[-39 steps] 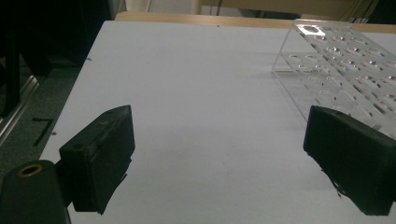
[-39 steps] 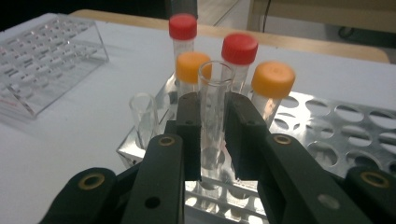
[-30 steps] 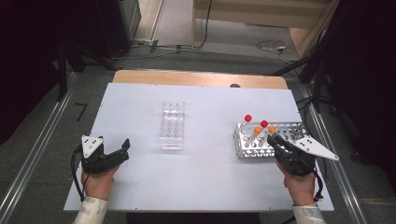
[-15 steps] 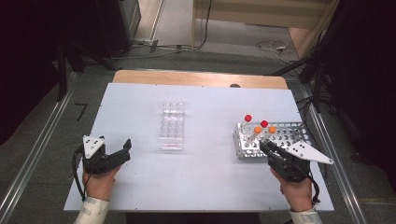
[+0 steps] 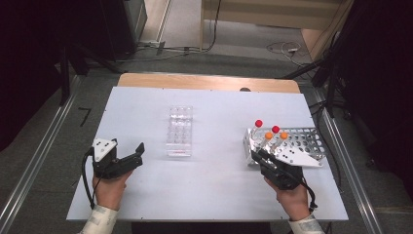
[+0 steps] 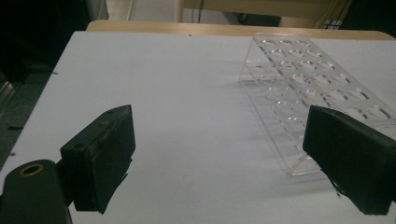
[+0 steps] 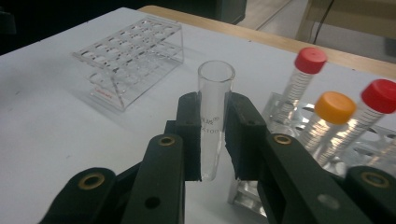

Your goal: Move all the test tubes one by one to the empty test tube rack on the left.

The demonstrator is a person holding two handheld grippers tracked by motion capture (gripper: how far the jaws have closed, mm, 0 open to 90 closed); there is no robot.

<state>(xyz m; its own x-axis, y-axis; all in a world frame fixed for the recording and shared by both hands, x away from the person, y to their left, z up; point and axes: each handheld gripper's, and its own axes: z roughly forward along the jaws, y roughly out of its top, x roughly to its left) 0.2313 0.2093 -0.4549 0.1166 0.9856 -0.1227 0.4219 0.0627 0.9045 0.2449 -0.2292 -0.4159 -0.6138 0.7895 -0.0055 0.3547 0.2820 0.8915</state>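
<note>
1. A clear glass tube (image 7: 214, 116) stands upright, pinched between the right gripper (image 7: 212, 135) jaws, beside the metal rack (image 5: 297, 141).
2. The clear plastic rack (image 5: 179, 130) lies at ten o'clock from it, nearer the left gripper (image 5: 127, 162), whose jaws are spread and hold nothing.

White table (image 5: 209, 195) under the fixed camera, wooden strip along its far edge. Clear plastic rack (image 5: 179, 130) stands near centre, a little toward 11 o'clock. Metal rack (image 5: 302, 144) at 3 o'clock carries capped tubes: two red caps (image 5: 258, 123), two orange caps (image 5: 268, 135). Left gripper (image 5: 136, 155) at 8 o'clock, jaws apart, pointing toward the clear rack, well short of it. Right gripper (image 5: 258, 157) at 4 o'clock, tips just beside the metal rack's near left corner; its jaw state can't be made out.
</note>
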